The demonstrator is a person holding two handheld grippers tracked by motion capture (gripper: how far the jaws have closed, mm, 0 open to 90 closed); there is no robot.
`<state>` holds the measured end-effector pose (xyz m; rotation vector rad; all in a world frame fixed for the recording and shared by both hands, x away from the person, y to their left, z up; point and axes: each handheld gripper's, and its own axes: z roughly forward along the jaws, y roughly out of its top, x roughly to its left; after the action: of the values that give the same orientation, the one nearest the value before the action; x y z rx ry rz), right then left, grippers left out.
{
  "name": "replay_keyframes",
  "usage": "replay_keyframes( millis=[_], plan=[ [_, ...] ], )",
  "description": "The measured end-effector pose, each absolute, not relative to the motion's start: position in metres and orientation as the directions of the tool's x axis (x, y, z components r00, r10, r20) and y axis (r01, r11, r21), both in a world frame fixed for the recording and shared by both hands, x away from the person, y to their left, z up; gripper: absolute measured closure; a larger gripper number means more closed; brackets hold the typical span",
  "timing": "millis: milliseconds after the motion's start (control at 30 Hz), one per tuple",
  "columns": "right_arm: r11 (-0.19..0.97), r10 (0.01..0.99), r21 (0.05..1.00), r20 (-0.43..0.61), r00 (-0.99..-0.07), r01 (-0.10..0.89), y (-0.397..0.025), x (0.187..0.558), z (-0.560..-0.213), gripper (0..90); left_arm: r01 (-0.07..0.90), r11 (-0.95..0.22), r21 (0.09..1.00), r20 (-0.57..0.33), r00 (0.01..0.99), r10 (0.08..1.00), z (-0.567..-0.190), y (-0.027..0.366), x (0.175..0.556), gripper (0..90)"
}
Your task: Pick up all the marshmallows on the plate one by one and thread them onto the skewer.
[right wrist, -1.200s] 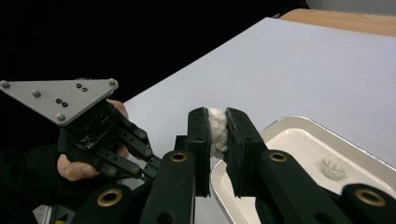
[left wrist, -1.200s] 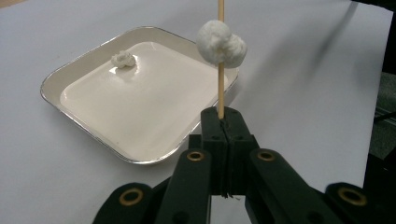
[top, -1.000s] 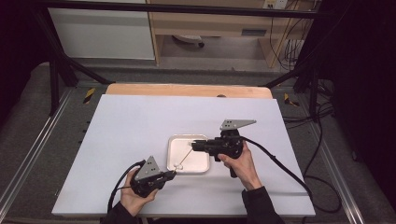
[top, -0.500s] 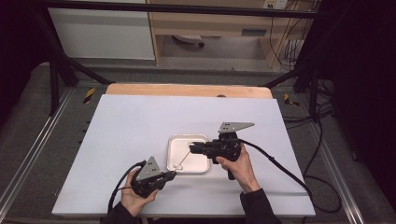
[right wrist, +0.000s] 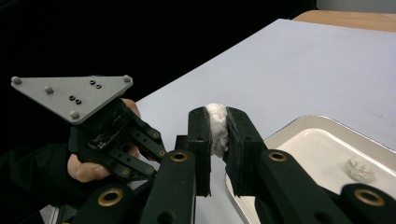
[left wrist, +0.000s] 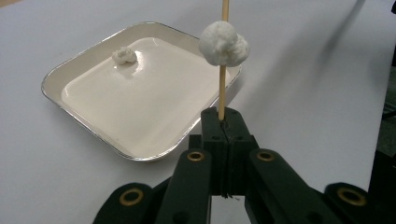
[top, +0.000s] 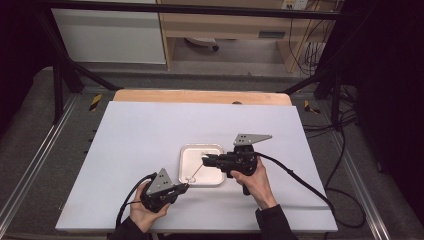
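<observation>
holding a thin wooden stick (left wrist: 223,88) clamped between its closed jaws, our left hand-held gripper (left wrist: 223,122) sits at the near left of the worktop (top: 140,135), just off the near left corner of the white tray (top: 186,151). from that grip the stick's long axis runs up and away, slanting over the tray toward our right hand. one white lump (left wrist: 224,43) is already threaded on the stick, a little above the jaws, with bare stick showing beyond it.

our right hand-held gripper (right wrist: 218,122) is clenched on a second white lump (right wrist: 216,127), pinched between the two black pads, and it hovers over the right part of the tray. in the high view its jaws (top: 206,160) point left, toward the far end of the stick (top: 197,170), and tip and jaws look to be touching or just apart; we cannot tell which.

so the move, as we judge it, turns on lining the held lump up with the stick's free end and pushing along the stick's axis, down toward the left hand. the right hand is the nearer one to that tip. a third lump (right wrist: 360,169) lies loose in the tray by its far edge, well apart from both hands.
</observation>
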<state>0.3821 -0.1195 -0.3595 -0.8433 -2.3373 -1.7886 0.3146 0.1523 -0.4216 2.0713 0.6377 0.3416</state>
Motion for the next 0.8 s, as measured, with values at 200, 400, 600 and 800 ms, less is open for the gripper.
replay_keyframes(
  millis=[200, 400, 600, 800],
  plan=[
    [0.172, 0.369, 0.870, 0.378, -0.849, 0.462, -0.1190, 0.3811, -0.3602, 81.1, 0.311, -0.459, 0.832, 0.002, 0.827, 0.563, -0.4207, 0.1521, 0.3143, 89.1],
    [0.164, 0.365, 0.871, 0.382, -0.849, 0.462, -0.1163, 0.3804, -0.3624, 81.1, 0.316, -0.461, 0.830, 0.002, 0.823, 0.568, -0.4210, 0.1521, 0.3141, 89.1],
    [0.167, 0.365, 0.873, 0.378, -0.851, 0.459, -0.1162, 0.3789, -0.3627, 81.1, 0.317, -0.457, 0.831, -0.003, 0.824, 0.566, -0.4209, 0.1512, 0.3138, 89.1],
    [0.165, 0.362, 0.873, 0.378, -0.852, 0.458, -0.1154, 0.3775, -0.3632, 81.1, 0.319, -0.458, 0.830, -0.001, 0.821, 0.571, -0.4200, 0.1515, 0.3132, 89.2]
  ],
)
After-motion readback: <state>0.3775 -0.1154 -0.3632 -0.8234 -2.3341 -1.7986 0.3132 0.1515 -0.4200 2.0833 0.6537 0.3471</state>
